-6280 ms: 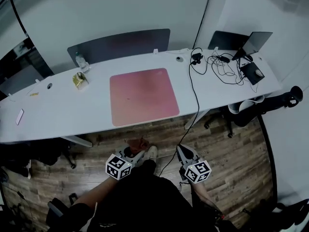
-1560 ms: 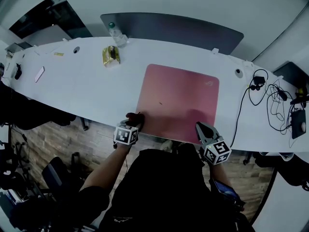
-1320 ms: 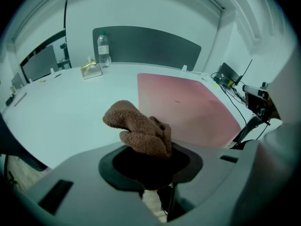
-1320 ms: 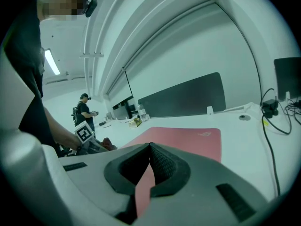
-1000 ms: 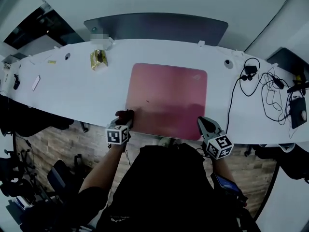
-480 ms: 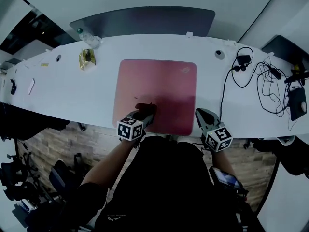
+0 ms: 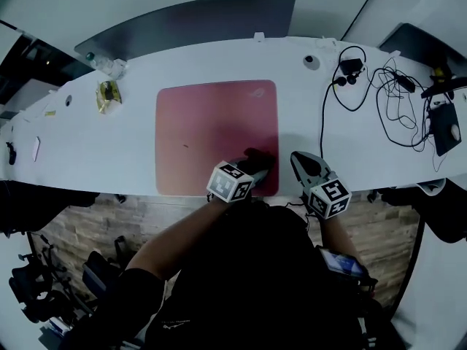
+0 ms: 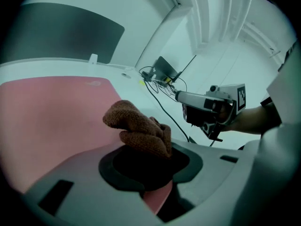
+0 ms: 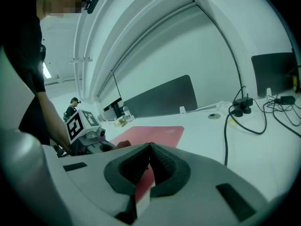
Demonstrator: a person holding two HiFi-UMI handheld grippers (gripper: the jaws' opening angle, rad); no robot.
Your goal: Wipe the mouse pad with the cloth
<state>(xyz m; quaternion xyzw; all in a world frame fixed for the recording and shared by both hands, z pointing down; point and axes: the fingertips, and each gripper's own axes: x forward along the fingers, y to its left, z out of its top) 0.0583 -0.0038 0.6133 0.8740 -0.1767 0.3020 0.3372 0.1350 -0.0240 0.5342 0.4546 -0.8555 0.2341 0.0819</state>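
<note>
Okay, my left gripper (image 7: pixel 250 169) pinches the cloth (image 7: pixel 258 156) at the mouse pad (image 7: pixel 204 122) near corner, right gripper (image 7: pixel 299 162) closed empty; I should press flat, sweeping overlapping strokes.

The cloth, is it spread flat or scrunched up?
Scrunched up: the cloth bulges in lumpy folds from the left gripper on the mouse pad.
</note>
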